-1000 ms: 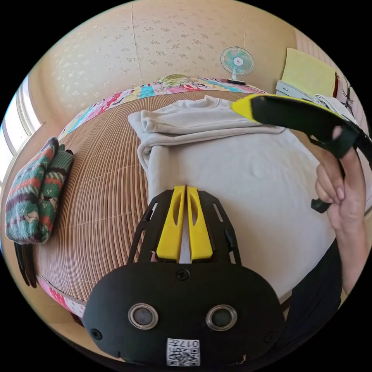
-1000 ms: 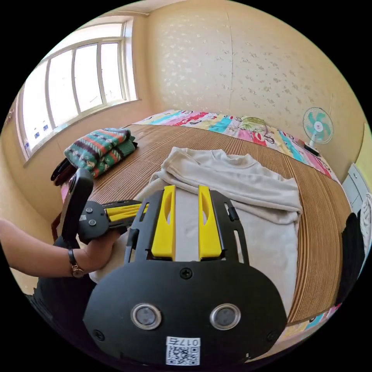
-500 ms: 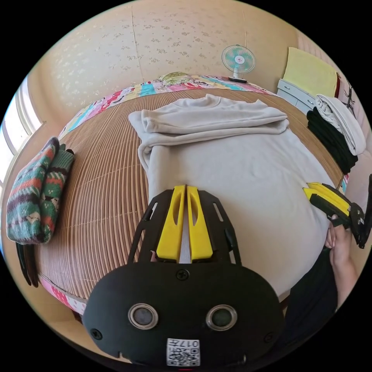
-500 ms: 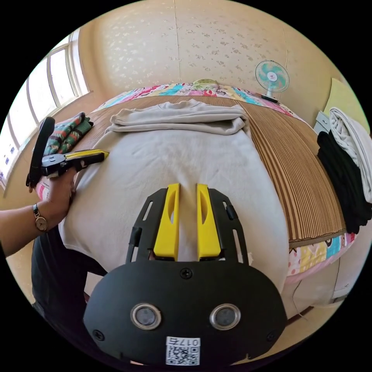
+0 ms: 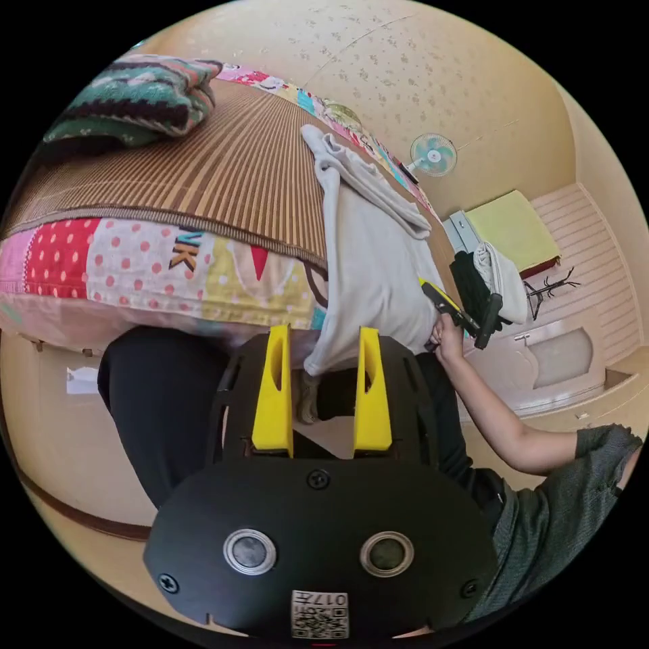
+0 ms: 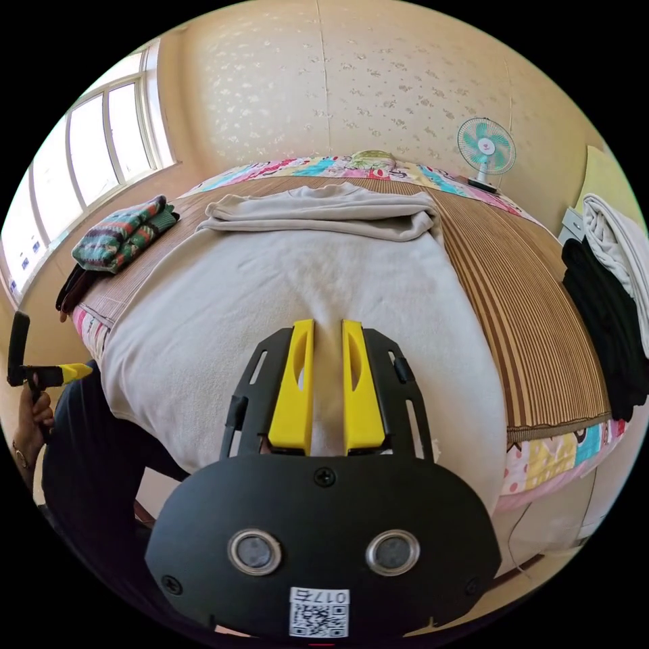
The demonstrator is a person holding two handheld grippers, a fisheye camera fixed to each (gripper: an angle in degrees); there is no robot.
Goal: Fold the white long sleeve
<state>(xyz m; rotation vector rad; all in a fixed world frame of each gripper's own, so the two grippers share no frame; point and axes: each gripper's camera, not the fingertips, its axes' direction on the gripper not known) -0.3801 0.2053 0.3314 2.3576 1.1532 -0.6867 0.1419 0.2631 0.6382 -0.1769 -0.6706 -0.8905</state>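
The white long sleeve (image 6: 304,284) lies spread on the bed, its sleeves folded across the chest at the far end. Its near hem hangs over the bed edge. My right gripper (image 6: 326,324) sits low on the hem with its jaws drawn close on a strip of the fabric. It also appears at the hem's far corner as the right gripper (image 5: 433,291), held in a hand. My left gripper (image 5: 322,330) stands open below the bed edge, with the hanging corner of the white long sleeve (image 5: 372,270) just beyond its jaws. The left gripper (image 6: 78,370) also appears beside the bed.
A woven mat (image 6: 520,297) covers the bed. A folded striped knit (image 6: 122,233) lies on its window side, and stacked black and white clothes (image 6: 608,297) stand beyond the other side. A small fan (image 6: 485,145) stands at the back. The person's dark legs (image 5: 162,405) press against the bed edge.
My left gripper has let go of the shirt, opened and dropped below the bed edge, its view rolling over. My right gripper came down onto the hem and narrowed its jaws.
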